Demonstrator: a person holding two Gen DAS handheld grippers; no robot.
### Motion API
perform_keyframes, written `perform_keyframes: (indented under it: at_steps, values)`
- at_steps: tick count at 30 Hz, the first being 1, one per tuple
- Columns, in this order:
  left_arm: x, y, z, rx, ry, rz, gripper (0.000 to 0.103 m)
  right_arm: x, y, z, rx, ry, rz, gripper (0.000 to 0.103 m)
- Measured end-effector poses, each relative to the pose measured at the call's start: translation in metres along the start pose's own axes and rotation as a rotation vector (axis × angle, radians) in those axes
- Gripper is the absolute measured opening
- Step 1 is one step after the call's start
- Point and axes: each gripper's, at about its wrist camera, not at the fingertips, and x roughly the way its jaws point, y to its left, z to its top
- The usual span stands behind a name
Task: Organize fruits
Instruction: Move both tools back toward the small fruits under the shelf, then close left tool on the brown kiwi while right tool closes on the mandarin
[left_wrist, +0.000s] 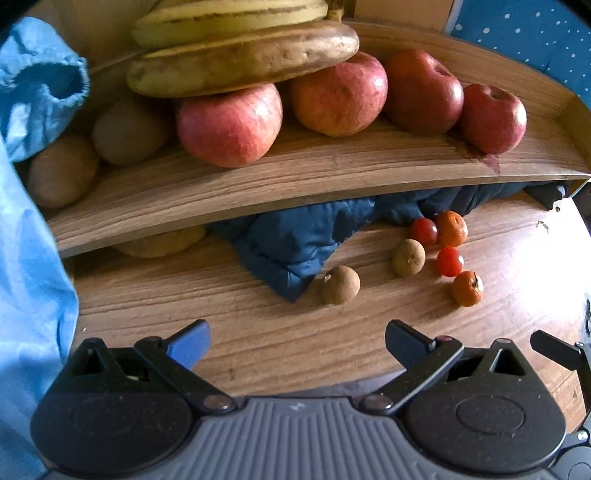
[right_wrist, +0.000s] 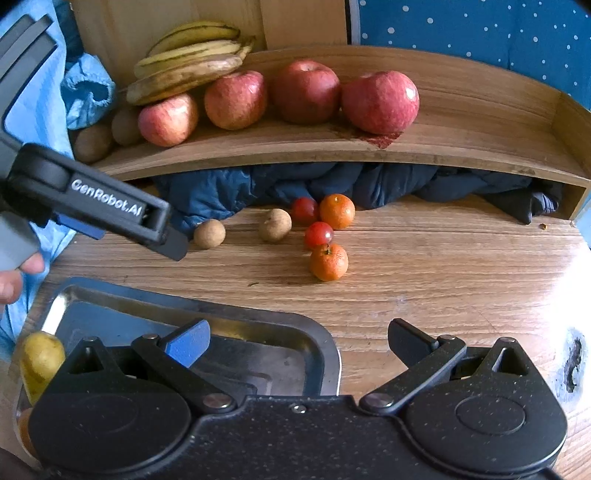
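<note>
Small fruits lie loose on the wooden table: two brown longans (left_wrist: 340, 285) (left_wrist: 408, 257), two cherry tomatoes (left_wrist: 449, 261) and two small oranges (left_wrist: 467, 288). They also show in the right wrist view: longans (right_wrist: 209, 233), tomatoes (right_wrist: 318, 235), oranges (right_wrist: 328, 261). My left gripper (left_wrist: 297, 341) is open and empty, just short of the nearest longan; it also shows in the right wrist view (right_wrist: 162, 236). My right gripper (right_wrist: 298, 341) is open and empty above a metal tray (right_wrist: 317, 354) that holds a yellow fruit (right_wrist: 41, 360).
A raised wooden shelf (left_wrist: 295, 177) holds several red apples (left_wrist: 229, 123), bananas (left_wrist: 240, 62) and kiwis (left_wrist: 61, 170). A dark blue quilted cloth (left_wrist: 295, 240) lies under the shelf. Light blue fabric (left_wrist: 33, 258) hangs at the left.
</note>
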Motion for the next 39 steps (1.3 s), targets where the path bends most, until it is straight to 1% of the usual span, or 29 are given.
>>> perform_keyframes:
  at_steps: [5, 12, 20, 22, 27, 31, 35, 39]
  values:
    - [0.013, 0.002, 0.008, 0.006, 0.017, -0.011, 0.102, 0.009, -0.004, 0.005, 0.004, 0.011, -0.020, 0.102]
    - [0.028, -0.005, 0.013, 0.048, 0.036, -0.047, 0.102, 0.023, -0.009, 0.014, 0.023, 0.021, -0.046, 0.102]
    - [0.035, -0.009, 0.019, 0.064, 0.024, -0.086, 0.102, 0.037, -0.009, 0.024, 0.028, 0.018, -0.049, 0.102]
    - [0.036, -0.010, 0.022, 0.063, 0.022, -0.090, 0.099, 0.040, -0.009, 0.026, 0.029, 0.014, -0.045, 0.101]
    - [0.039, -0.011, 0.028, 0.062, 0.021, -0.110, 0.088, 0.045, -0.007, 0.029, 0.025, 0.010, -0.042, 0.095]
    - [0.041, -0.011, 0.031, 0.057, 0.021, -0.132, 0.080, 0.049, -0.006, 0.031, 0.019, 0.011, -0.037, 0.087]
    - [0.041, -0.009, 0.030, 0.046, 0.015, -0.137, 0.075, 0.052, -0.005, 0.033, 0.015, 0.012, -0.037, 0.082]
    - [0.039, -0.003, 0.031, 0.037, 0.011, -0.135, 0.067, 0.055, -0.006, 0.035, 0.018, 0.016, -0.036, 0.074]
